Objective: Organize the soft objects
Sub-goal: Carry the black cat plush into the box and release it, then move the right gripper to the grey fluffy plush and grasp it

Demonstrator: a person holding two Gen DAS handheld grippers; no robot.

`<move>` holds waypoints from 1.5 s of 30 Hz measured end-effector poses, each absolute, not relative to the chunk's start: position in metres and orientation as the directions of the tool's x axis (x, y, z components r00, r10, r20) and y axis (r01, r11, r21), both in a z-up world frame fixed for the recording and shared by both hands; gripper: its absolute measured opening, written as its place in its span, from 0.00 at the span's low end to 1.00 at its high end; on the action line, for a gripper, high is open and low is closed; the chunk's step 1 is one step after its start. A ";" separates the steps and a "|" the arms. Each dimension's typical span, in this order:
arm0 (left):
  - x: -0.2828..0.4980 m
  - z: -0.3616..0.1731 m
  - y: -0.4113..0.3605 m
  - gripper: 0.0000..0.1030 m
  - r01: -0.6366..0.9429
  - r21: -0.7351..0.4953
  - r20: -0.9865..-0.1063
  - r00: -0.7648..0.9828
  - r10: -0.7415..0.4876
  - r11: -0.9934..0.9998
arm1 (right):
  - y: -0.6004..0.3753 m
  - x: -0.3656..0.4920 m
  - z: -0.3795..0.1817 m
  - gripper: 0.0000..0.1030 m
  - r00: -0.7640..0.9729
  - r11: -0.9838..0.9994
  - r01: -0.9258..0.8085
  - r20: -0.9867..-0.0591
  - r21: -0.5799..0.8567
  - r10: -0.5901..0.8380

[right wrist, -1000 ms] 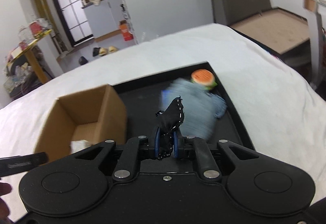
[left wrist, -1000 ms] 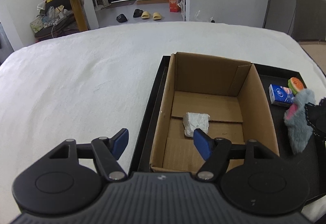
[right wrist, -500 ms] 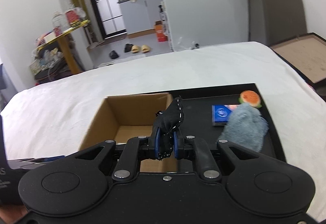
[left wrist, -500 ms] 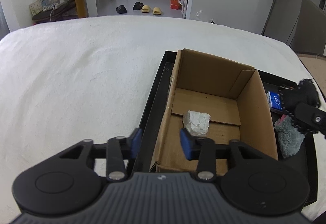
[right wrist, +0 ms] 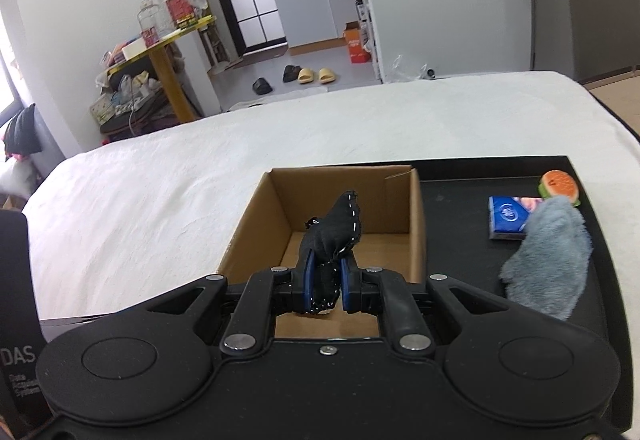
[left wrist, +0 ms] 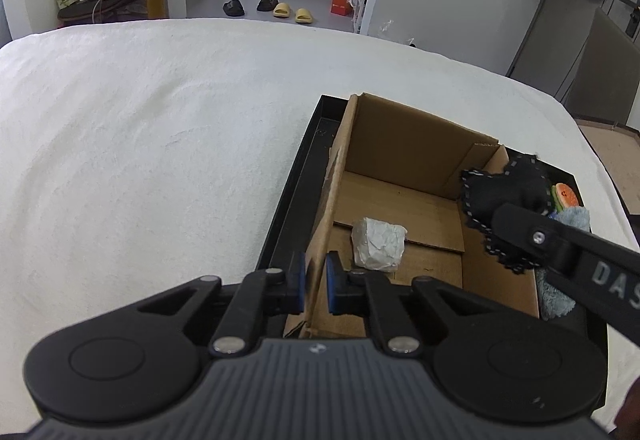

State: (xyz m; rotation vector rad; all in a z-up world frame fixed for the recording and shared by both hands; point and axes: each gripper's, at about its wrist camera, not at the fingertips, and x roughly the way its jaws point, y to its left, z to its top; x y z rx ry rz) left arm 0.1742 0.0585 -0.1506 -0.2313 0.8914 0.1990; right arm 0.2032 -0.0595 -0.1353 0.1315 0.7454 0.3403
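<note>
The right gripper (right wrist: pixel 323 290) is clamped on a black stitched pouch (right wrist: pixel 334 236), whose upper part sticks up between the blue pads (right wrist: pixel 307 282). The pouch hangs over the open cardboard box (right wrist: pixel 264 224), which stands at the left end of a black tray (right wrist: pixel 452 176). To the right of the box, a blue tissue pack (right wrist: pixel 507 216) lies flat on the tray, with a grey fluffy toy (right wrist: pixel 548 252) overlapping its right edge. A small burger-shaped toy (right wrist: pixel 558 186) sits just behind them near the tray's far right corner. The tray rests on a white bedcover (right wrist: pixel 160 192). At the left edge, part of a black device marked "DAS" (right wrist: pixel 16 320) shows. Slippers (right wrist: pixel 314 75) lie on the floor beyond.
</note>
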 end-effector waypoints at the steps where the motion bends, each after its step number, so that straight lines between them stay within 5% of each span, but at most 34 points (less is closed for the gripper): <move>1: 0.174 -0.151 0.059 0.09 -0.268 -0.117 -0.787 0.612 0.075 0.956 | -0.057 0.205 -0.135 0.14 0.682 0.937 -0.258 -0.643 0.236 0.350; 21: 0.173 -0.149 0.062 0.09 -0.253 -0.144 -0.792 0.609 0.042 0.957 | -0.066 0.207 -0.152 0.25 0.636 0.942 -0.228 -0.695 0.246 0.335; 45: 0.174 -0.143 0.030 0.13 -0.248 0.047 -0.782 0.594 0.190 0.968 | -0.166 0.190 -0.152 0.37 0.708 0.951 -0.090 -0.653 0.294 0.269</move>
